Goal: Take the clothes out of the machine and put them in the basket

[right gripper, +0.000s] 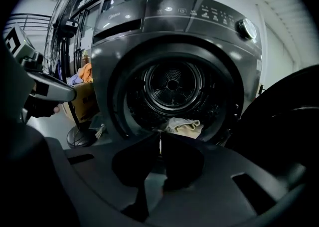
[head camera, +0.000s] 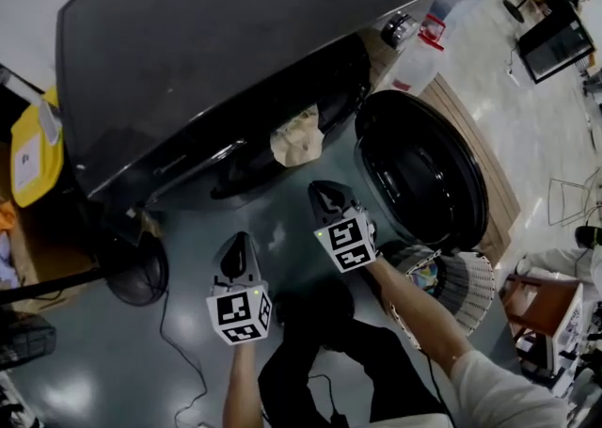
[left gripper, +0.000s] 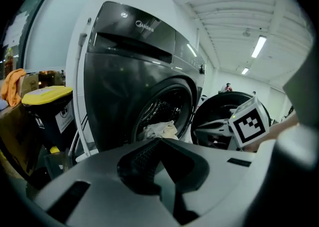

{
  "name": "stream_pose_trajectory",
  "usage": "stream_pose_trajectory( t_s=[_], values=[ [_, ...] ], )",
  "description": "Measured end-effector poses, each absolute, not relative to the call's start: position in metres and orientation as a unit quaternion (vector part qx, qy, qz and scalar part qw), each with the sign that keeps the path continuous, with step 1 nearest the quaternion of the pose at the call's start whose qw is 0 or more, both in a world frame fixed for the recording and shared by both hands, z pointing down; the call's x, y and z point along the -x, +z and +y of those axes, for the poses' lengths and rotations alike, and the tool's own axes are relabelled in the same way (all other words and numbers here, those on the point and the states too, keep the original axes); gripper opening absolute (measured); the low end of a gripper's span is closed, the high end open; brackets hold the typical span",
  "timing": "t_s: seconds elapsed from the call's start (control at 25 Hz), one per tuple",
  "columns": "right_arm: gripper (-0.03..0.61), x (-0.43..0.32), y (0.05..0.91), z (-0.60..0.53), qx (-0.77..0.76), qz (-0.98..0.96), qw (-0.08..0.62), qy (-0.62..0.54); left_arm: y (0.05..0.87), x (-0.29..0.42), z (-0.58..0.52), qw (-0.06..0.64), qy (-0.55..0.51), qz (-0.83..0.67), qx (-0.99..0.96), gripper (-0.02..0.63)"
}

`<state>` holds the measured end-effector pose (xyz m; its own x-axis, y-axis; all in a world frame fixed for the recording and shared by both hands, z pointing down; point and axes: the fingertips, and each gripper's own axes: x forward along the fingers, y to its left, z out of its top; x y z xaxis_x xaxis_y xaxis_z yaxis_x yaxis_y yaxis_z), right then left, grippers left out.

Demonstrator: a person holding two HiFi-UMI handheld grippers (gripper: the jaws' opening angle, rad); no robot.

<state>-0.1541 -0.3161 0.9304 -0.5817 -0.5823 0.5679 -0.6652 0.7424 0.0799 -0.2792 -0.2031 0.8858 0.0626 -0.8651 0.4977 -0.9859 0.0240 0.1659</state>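
clothes [head camera: 297, 137] crumpled, lying crosswise on machine [head camera: 235, 50] lip

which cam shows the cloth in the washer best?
Right gripper view: it looks straight into the open drum, cloth at the front lip. Head view shows it from above; left gripper view, obliquely.

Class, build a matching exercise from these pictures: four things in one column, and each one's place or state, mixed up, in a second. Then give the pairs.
1 door
2 cream cloth
3 basket
4 right gripper

a jaws shut, nothing held
b lying in the mouth of the machine
c swung open
d beside the person's right forearm

Pairs: 1-c, 2-b, 3-d, 4-a
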Motion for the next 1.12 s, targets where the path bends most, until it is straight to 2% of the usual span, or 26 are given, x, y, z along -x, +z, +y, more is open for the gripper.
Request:
stream_pose_trajectory(
  t_s=[0.28, 0.32, 0.44, 0.52, 0.64, 0.88, 1.12],
  values=[
    [0.032, 0.182, 0.995, -0.378, -0.344, -0.896, 0.282, 0.016, 0.954, 0.275, -0.237, 0.216, 0.127, -0.665, -0.704, 0.018],
    [0.075, 0.187, 1.004, -0.388, -0.341, -0.896, 0.283, 0.006, 0.961, 0.274, -0.240, 0.212, 0.128, -0.663, -0.706, 0.018],
    [0.353, 0.203, 1.017, -0.427, -0.343, -0.898, 0.277, -0.009, 0.979, 0.274, -0.250, 0.205, 0.128, -0.659, -0.712, 0.018],
    [0.405, 0.214, 1.016, -0.452, -0.352, -0.898, 0.262, -0.011, 0.986, 0.272, -0.256, 0.200, 0.126, -0.656, -0.717, 0.018],
    [0.431, 0.229, 1.025, -0.477, -0.351, -0.897, 0.269, -0.025, 0.999, 0.270, -0.261, 0.195, 0.127, -0.651, -0.723, 0.018],
    [0.430, 0.233, 1.089, -0.486, -0.326, -0.891, 0.314, 0.029, 1.016, 0.272, -0.272, 0.180, 0.129, -0.644, -0.732, 0.018],
    [0.421, 0.230, 1.098, -0.479, -0.333, -0.904, 0.266, 0.035, 1.023, 0.275, -0.286, 0.173, 0.120, -0.644, -0.736, 0.018]
  ],
)
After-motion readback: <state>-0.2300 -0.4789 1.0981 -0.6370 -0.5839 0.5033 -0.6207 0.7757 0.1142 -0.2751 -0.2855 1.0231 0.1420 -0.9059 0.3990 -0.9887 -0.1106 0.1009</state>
